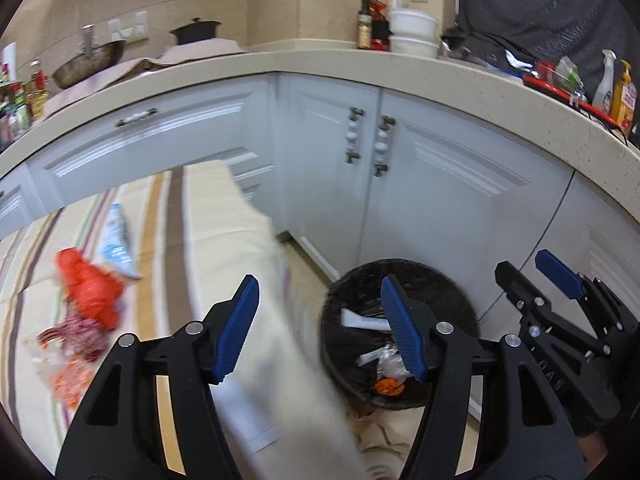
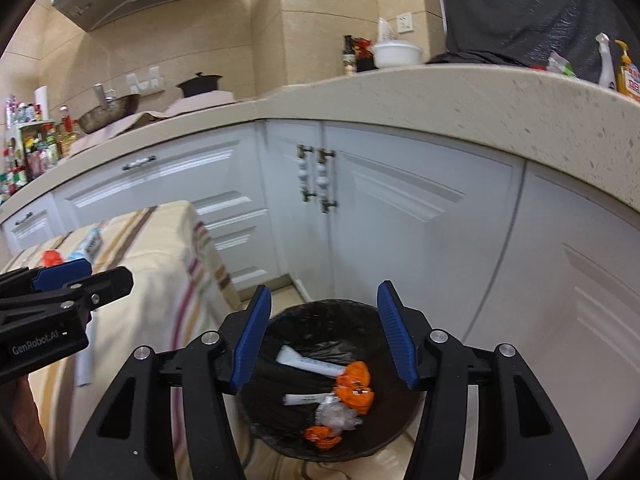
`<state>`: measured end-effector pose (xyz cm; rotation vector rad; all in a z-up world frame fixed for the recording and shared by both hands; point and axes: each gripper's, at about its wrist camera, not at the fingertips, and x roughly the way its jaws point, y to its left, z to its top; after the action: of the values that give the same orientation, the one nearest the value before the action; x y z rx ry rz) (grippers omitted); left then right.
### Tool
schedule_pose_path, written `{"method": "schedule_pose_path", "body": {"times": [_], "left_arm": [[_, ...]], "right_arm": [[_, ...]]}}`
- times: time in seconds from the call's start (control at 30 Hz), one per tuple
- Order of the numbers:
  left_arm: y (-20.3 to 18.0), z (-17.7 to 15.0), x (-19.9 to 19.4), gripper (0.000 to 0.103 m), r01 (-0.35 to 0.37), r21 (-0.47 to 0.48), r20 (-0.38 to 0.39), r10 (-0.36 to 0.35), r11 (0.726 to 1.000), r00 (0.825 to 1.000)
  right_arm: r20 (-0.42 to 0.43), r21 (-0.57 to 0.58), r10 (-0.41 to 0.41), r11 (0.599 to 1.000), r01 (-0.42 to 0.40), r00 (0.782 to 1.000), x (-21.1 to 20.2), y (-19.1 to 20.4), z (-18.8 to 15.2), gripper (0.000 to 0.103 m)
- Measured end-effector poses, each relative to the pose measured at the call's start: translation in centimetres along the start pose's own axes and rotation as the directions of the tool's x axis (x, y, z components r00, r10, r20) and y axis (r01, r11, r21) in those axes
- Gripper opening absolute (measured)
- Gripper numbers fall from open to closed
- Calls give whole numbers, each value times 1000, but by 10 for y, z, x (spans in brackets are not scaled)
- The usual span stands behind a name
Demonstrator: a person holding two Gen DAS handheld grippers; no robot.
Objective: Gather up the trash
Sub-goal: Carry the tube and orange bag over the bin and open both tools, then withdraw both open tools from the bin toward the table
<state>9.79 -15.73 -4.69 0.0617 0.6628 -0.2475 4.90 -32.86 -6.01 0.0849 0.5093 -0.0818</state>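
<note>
Both grippers empty above the bin (image 2: 328,380)
Right gripper (image 2: 326,332) and left gripper (image 1: 320,328) gape; next, fetch the red wrapper (image 1: 90,288) from the table (image 1: 224,216), left.

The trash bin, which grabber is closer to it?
Right. The right gripper hangs open directly above the trash bin; the left gripper sits off toward the table.

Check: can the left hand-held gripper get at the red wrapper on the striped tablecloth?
Probably yes: the left hand-held gripper is open and empty, and the red wrapper lies uncovered on the striped tablecloth to its left.
</note>
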Motion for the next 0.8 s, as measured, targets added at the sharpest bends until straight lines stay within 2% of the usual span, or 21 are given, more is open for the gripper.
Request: {"method": "schedule_pose_path", "body": {"times": [0.2, 0.43, 0.6, 0.8], "left_arm": [[48, -18, -36, 64, -84, -53, 24, 86, 995, 996], [102, -37, -69, 65, -185, -111, 29, 190, 976, 981], [139, -55, -85, 65, -251, -162, -1, 254, 954, 967], [171, -75, -96, 65, -301, -214, -41, 299, 929, 953]], "right_arm": [[16, -22, 97, 995, -97, 995, -14, 37, 2, 57], [4, -76, 194, 978, -193, 981, -19, 84, 1, 57], [-15, -115, 247, 962, -247, 969, -24, 114, -3, 57], [-41, -156, 294, 942, -297, 955, -28, 144, -10, 57]]}}
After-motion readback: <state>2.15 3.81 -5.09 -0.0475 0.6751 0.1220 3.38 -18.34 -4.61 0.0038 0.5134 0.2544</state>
